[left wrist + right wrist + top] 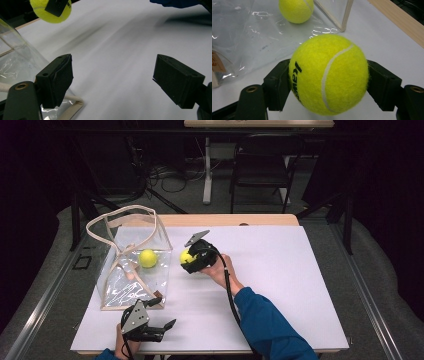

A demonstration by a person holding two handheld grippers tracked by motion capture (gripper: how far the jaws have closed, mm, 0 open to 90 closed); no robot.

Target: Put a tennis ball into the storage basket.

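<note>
Right pads: my two black pads [278, 85] press on opposite sides of a tennis ball [329, 75], one at each flank, so I am pinching it at its widest part.
Ball axis: a ball is round, so it has no long axis; its white seam runs in a curve from upper right down to the bottom, and the black lettering on its left face reads sideways, running up and down.
Ball place: it sits between my jaws over the white table [280, 270], just right of the bag; whether it touches the table I cannot tell.
Right gripper: my right gripper [189, 259] points left toward the bag, its grey plate on top, cable trailing back along my blue sleeve [270, 325].
Left pads: my left pads [58, 80] stand spread wide with only bare table between them, pinching nothing.
Left gripper: my left gripper [167, 327] rests near the front edge of the table, jaws pointing right, close to the bag's front corner.
Bag: the clear bag [125, 280] with cream trim and handles stands at the left of the table, its mouth up.
Second ball: another ball [148, 258] lies inside the bag, near its right wall, apart from the one I hold.
Beyond: a chair [262, 170] stands behind the table on the floor.
</note>
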